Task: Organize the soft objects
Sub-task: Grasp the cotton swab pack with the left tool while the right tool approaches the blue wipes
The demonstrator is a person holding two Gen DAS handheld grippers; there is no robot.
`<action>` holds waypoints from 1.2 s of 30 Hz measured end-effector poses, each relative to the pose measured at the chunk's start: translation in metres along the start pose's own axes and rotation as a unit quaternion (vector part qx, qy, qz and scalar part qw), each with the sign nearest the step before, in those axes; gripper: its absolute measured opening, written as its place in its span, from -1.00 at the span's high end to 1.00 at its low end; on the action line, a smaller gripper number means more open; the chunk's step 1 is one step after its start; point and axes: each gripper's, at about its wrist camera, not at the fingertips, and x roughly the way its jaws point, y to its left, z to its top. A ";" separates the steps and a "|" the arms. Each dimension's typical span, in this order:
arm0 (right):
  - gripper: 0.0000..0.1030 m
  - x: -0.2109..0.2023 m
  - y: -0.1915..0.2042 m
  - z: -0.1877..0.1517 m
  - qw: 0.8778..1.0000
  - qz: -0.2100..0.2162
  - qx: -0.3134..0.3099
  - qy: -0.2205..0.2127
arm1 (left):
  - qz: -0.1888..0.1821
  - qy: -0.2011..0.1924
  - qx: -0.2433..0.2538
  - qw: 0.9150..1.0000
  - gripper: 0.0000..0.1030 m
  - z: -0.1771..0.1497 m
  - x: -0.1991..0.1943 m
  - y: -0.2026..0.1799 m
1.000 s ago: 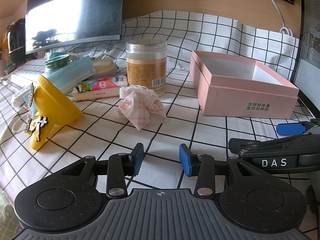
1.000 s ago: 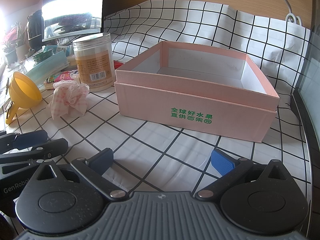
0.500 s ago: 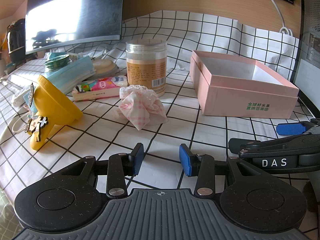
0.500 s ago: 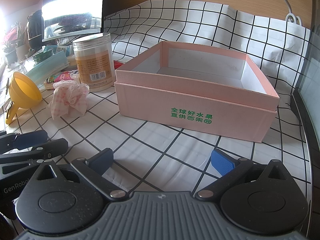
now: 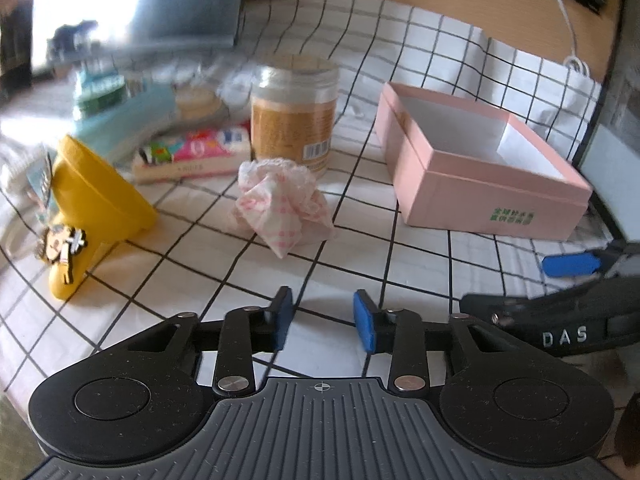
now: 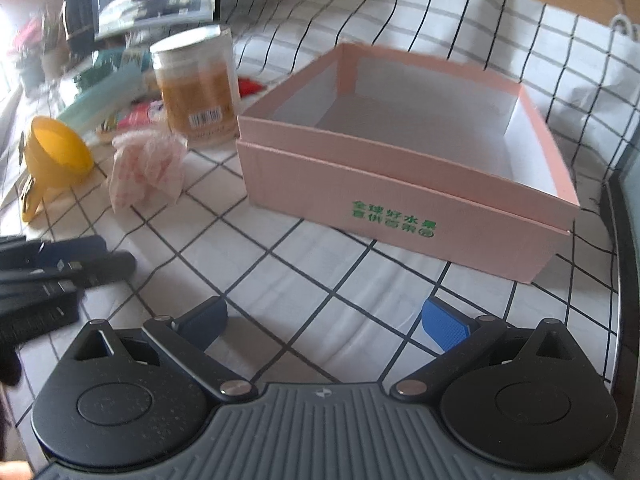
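A crumpled pink-checked cloth (image 5: pixel 280 204) with a lace edge lies on the gridded tablecloth in front of a jar. My left gripper (image 5: pixel 322 320) hovers a short way in front of it. Its jaws are closing, still apart, and only tablecloth shows between them. An open, empty pink box (image 5: pixel 480 196) stands to the right. In the right wrist view the box (image 6: pixel 400 208) is straight ahead and the cloth (image 6: pixel 148 168) lies at its left. My right gripper (image 6: pixel 324 324) stands wide open over bare tablecloth before the box. The left gripper (image 6: pixel 60 264) shows at that view's left edge.
A lidded jar (image 5: pixel 294 120) of tan contents stands behind the cloth. A colourful tissue pack (image 5: pixel 188 156), a yellow funnel (image 5: pixel 96 200) with a keychain figure, and a teal stack (image 5: pixel 124 120) lie to the left. A monitor (image 5: pixel 140 8) stands at the back and a white cable (image 5: pixel 568 40) hangs at the right.
Both views have swung and blurred. The left gripper's jaws have drawn slightly closer together. In the right wrist view the box now looks nearer and is seen more from above.
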 end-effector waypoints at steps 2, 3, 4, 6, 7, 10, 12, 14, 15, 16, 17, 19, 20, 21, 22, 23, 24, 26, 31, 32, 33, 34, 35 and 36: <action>-1.00 0.000 -0.001 0.005 1.000 0.000 -0.002 0.019 | -0.027 0.035 -0.032 0.998 0.43 0.012 0.001 0.019; -1.00 -0.001 -0.001 0.007 1.000 0.000 -0.002 0.025 | -0.039 0.046 -0.044 0.997 0.43 0.016 0.001 0.027; -1.00 -0.002 -0.001 0.007 1.000 -0.002 0.001 0.030 | -0.053 0.050 -0.053 0.996 0.43 0.019 -0.001 0.036; -1.00 -0.003 0.000 0.006 1.000 -0.009 0.012 0.028 | -0.070 0.036 -0.059 0.995 0.43 0.025 -0.011 0.050; -1.00 -0.003 0.001 0.004 0.999 -0.015 0.018 0.024 | -0.072 0.022 -0.054 0.996 0.43 0.030 -0.019 0.057; -1.00 -0.007 0.008 0.001 0.998 -0.031 0.037 0.027 | -0.071 -0.012 -0.037 0.997 0.43 0.047 -0.050 0.078; -1.00 -0.007 0.014 0.003 0.999 -0.020 0.021 0.038 | -0.065 -0.043 -0.031 0.996 0.43 0.060 -0.073 0.096; -1.00 -0.005 0.018 0.009 0.998 -0.009 0.010 0.055 | -0.049 -0.081 -0.021 0.995 0.37 0.073 -0.092 0.124; -1.00 -0.004 0.021 0.012 0.998 -0.008 0.014 0.061 | -0.029 -0.091 -0.021 0.995 0.36 0.082 -0.097 0.139; -1.00 -0.005 0.025 0.016 0.998 -0.010 0.021 0.061 | -0.005 -0.096 -0.026 0.995 0.36 0.088 -0.100 0.157; -1.00 -0.008 0.029 0.019 0.998 -0.011 0.027 0.057 | 0.021 -0.095 -0.037 0.995 0.37 0.096 -0.099 0.178; -1.00 -0.017 0.041 0.029 0.999 -0.014 0.032 0.038 | 0.061 -0.077 -0.061 0.993 0.38 0.108 -0.089 0.217; -1.00 -0.025 0.048 0.036 0.999 -0.020 0.035 0.022 | 0.078 -0.063 -0.072 0.992 0.38 0.113 -0.083 0.237; -1.00 -0.033 0.056 0.043 0.999 -0.029 0.038 0.002 | 0.095 -0.050 -0.083 0.991 0.38 0.117 -0.075 0.258; -1.00 -0.039 0.062 0.051 0.998 -0.035 0.042 -0.013 | 0.106 -0.038 -0.090 0.990 0.37 0.119 -0.068 0.273; -1.00 -0.044 0.067 0.058 0.998 -0.038 0.046 -0.023 | 0.114 -0.013 -0.105 0.988 0.37 0.122 -0.059 0.289; -1.00 -0.048 0.074 0.069 0.997 -0.040 0.050 -0.032 | 0.111 0.007 -0.127 0.986 0.38 0.125 -0.050 0.301; -1.00 -0.054 0.089 0.091 0.997 -0.039 0.051 -0.049 | 0.074 0.005 -0.153 0.985 0.38 0.123 -0.045 0.318; -1.00 -0.046 0.143 0.145 0.996 -0.056 -0.006 -0.064 | 0.053 -0.031 0.071 0.996 0.32 0.115 -0.025 0.284; -1.00 -0.041 0.152 0.152 0.996 -0.060 -0.017 -0.058 | 0.058 -0.031 0.119 0.991 0.29 0.110 -0.017 0.278; -1.00 -0.034 0.161 0.161 0.996 -0.065 -0.027 -0.048 | 0.060 -0.030 0.155 0.986 0.29 0.105 -0.011 0.275; -1.00 -0.028 0.169 0.167 0.996 -0.070 -0.032 -0.041 | 0.062 -0.027 0.190 0.979 0.29 0.099 -0.006 0.275; -1.00 -0.024 0.175 0.170 0.996 -0.074 -0.033 -0.036 | 0.067 -0.024 0.210 0.975 0.29 0.094 -0.002 0.278; -1.00 -0.020 0.181 0.173 0.996 -0.079 -0.032 -0.032 | 0.076 -0.020 0.224 0.971 0.28 0.090 0.001 0.284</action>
